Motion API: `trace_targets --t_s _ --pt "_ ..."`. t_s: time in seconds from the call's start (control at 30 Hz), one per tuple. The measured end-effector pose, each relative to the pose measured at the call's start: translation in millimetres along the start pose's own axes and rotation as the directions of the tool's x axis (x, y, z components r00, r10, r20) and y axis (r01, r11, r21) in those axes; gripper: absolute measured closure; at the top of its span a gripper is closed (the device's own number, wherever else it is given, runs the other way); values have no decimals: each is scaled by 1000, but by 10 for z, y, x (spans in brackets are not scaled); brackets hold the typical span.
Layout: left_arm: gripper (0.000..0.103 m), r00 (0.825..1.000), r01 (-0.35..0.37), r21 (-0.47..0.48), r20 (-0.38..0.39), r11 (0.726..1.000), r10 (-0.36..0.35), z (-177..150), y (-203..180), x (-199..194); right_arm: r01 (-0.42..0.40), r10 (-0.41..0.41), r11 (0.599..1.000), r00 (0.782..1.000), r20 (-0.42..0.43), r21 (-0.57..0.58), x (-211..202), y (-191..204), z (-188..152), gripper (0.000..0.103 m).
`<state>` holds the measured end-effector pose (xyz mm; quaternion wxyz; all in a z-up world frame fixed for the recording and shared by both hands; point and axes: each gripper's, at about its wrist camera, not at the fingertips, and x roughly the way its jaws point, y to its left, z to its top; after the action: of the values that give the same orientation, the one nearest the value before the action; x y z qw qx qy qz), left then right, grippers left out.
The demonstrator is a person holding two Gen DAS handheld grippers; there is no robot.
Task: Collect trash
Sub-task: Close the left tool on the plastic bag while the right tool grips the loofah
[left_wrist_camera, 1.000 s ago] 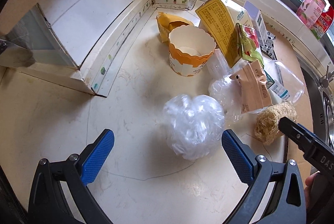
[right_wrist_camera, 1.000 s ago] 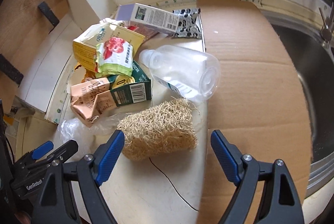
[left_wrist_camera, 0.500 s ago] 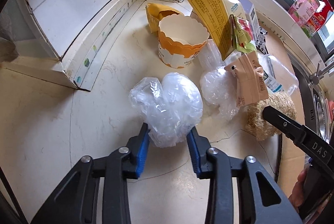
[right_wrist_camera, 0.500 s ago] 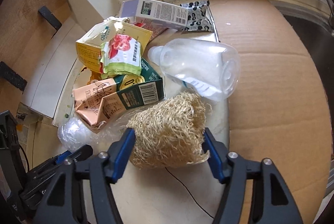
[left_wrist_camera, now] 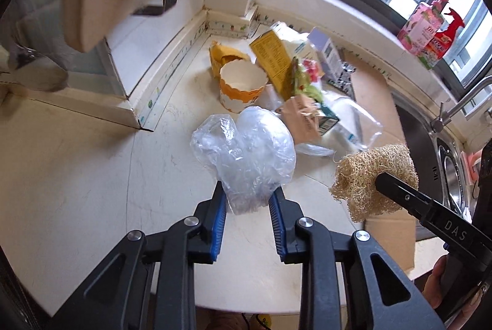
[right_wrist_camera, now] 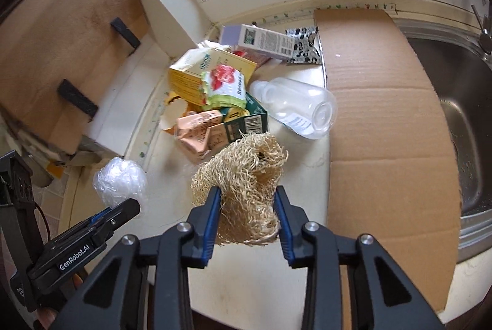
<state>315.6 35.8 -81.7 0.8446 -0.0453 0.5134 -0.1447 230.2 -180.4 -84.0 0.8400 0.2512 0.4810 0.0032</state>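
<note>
My left gripper is shut on a crumpled clear plastic bag and holds it above the pale countertop. The bag also shows in the right wrist view. My right gripper is shut on a tan loofah sponge, lifted off the counter; the loofah also shows in the left wrist view. Behind lies a trash pile: an orange paper cup, a yellow carton, a clear plastic bottle, a crushed peach carton.
Flat cardboard covers the counter beside a steel sink on the right. A white box lies by the window sill. Pink packages stand on the sill. A wooden cabinet is at left.
Both grippers closed on their items and lifted them: the left raised the plastic bag, the right raised the loofah away from the pile.
</note>
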Motion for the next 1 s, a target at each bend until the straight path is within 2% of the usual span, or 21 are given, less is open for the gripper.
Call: trace_targets --t_s 0.33,0.5,0.8,1.0 --pt "78 997 23 -16 75 1000 -22 -565 -395 -993 -50 58 989 997 57 -142 -1111 140 -351 69" --pt "78 995 32 -20 91 999 -30 -980 -579 -1363 -85 96 977 994 44 -198 -1542 120 -640 69" --pt "78 996 36 -32 79 999 -33 -1607 -781 -1662 -148 151 953 988 -8 -266 -1913 62 -1114 69" --pt "77 1000 -14 -54 0 998 14 -2105 -746 -1501 -153 131 943 987 -93 -295 -1688 -41 -1495 69"
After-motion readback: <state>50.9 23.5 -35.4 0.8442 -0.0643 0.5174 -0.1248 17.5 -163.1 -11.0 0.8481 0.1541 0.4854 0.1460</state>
